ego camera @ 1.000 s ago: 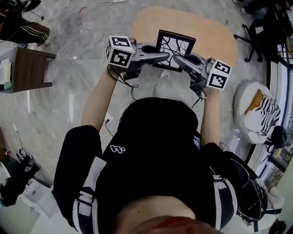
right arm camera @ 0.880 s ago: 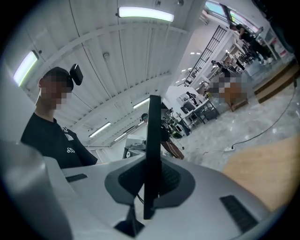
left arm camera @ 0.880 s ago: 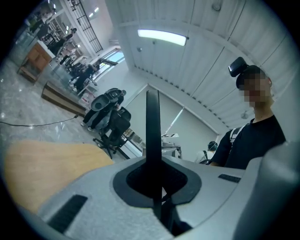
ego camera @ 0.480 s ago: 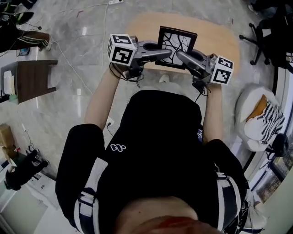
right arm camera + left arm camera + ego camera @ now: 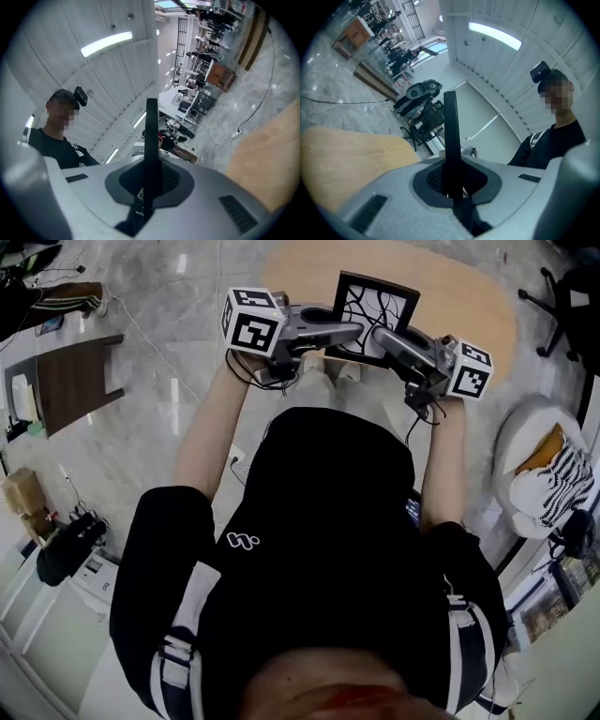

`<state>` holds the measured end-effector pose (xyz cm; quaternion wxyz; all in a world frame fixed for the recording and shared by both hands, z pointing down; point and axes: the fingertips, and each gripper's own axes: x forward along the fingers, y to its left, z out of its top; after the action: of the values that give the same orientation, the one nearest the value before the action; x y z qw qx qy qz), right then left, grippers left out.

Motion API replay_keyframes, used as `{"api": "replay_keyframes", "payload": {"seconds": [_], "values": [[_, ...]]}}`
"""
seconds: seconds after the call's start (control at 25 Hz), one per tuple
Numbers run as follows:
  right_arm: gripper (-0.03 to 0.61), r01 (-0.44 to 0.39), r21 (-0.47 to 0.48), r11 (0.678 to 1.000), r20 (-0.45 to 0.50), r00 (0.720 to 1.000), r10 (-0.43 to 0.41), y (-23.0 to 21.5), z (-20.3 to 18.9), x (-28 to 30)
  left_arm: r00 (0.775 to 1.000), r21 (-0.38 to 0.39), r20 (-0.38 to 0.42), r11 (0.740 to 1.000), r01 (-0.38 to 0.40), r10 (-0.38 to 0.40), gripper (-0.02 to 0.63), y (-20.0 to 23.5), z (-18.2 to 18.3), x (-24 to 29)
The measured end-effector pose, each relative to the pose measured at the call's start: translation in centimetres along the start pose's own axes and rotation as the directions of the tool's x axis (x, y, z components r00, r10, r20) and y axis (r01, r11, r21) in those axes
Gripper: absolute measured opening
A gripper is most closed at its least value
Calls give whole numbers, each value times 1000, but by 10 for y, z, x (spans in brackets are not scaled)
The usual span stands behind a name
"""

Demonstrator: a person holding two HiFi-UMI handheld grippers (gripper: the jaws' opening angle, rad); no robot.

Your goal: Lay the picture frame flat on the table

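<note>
The picture frame (image 5: 377, 307) is black with a white panel of black branching lines. It hangs tilted above the near edge of the light wooden table (image 5: 469, 306). My left gripper (image 5: 353, 331) grips its lower left edge and my right gripper (image 5: 380, 335) its lower right edge. In the left gripper view the frame (image 5: 451, 136) shows edge-on as a dark bar clamped in the left gripper (image 5: 452, 185). The right gripper view shows the same bar (image 5: 151, 136) between the pads of the right gripper (image 5: 148, 185), whose jaws are closing tighter on it.
A dark brown side table (image 5: 70, 381) stands on the marble floor at the left. A white pouf with a striped cloth (image 5: 548, 474) sits at the right, and an office chair (image 5: 574, 287) beyond it. Cables trail across the floor (image 5: 159, 343).
Both grippers have carried the frame a little up and to the right in the head view, toward the table. Both still hold it.
</note>
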<state>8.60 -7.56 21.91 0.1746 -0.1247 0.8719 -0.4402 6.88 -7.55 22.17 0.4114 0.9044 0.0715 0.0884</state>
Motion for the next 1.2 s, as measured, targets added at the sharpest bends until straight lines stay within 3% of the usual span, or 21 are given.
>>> {"api": "replay_keyframes", "payload": {"seconds": [0.16,0.28,0.36,0.64,0.76,0.96,1.2], "values": [[26,28,93,995,34,999,-31,-44,26,-6,1000,-98,15,995,25,-23,23,45,21,11],[26,68,150,986,25,997,-72,-77,15,-6,1000,-159,16,987,29,-27,23,77,7,10],[26,91,201,975,13,995,-95,-119,-12,-5,999,-222,21,975,34,-30,23,117,-23,5],[26,157,363,918,-34,987,-155,-303,-148,-29,1000,-400,23,916,2,8,23,288,-176,5],[26,193,375,907,-58,981,-185,-313,-156,-31,999,-439,40,899,10,8,25,298,-186,8],[26,239,397,886,-91,971,-221,-298,-143,-22,999,-476,38,880,3,17,26,284,-169,2],[26,279,412,867,-111,960,-257,-316,-161,-33,998,-508,28,861,-29,51,38,301,-191,9]]}}
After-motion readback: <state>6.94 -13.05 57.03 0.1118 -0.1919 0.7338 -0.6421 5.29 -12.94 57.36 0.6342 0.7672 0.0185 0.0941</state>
